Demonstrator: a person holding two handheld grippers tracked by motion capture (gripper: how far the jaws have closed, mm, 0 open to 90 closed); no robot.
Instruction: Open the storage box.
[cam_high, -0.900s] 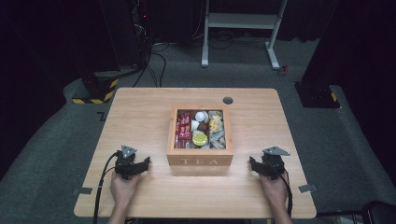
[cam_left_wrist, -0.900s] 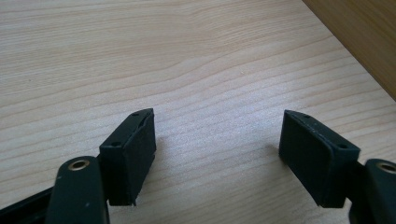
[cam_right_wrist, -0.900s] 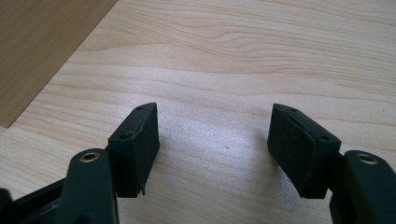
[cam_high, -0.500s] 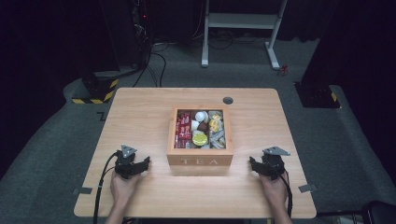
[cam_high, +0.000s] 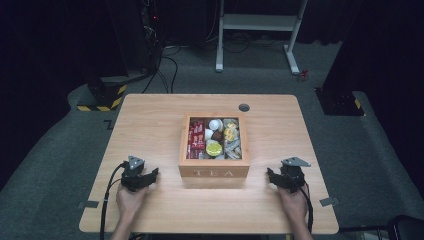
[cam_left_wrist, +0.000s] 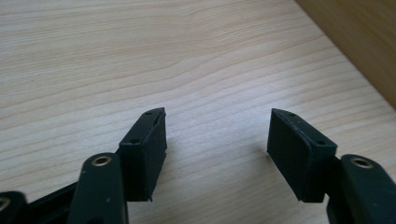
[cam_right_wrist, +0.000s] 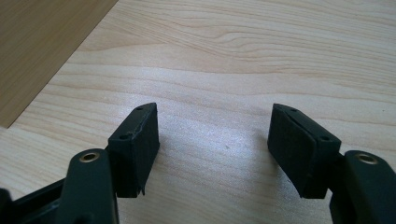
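A wooden box marked TEA (cam_high: 214, 171) stands open in the middle of the table (cam_high: 150, 120), with red packets, white pods and a yellow-green round item in its compartments. My left gripper (cam_high: 148, 176) rests on the table left of the box, held by a hand, jaws open and empty (cam_left_wrist: 217, 126). The box's side wall (cam_left_wrist: 359, 42) shows at the upper right of the left gripper view. My right gripper (cam_high: 272, 176) rests right of the box, also open with bare wood between its jaws (cam_right_wrist: 215, 123); the box wall (cam_right_wrist: 42, 46) shows at the upper left.
A round grommet hole (cam_high: 244, 107) sits near the table's far edge. Beyond the table stand a white metal frame (cam_high: 260, 30) and a yellow-black striped base (cam_high: 102, 100) on grey carpet. Cables trail from both grippers over the near edge.
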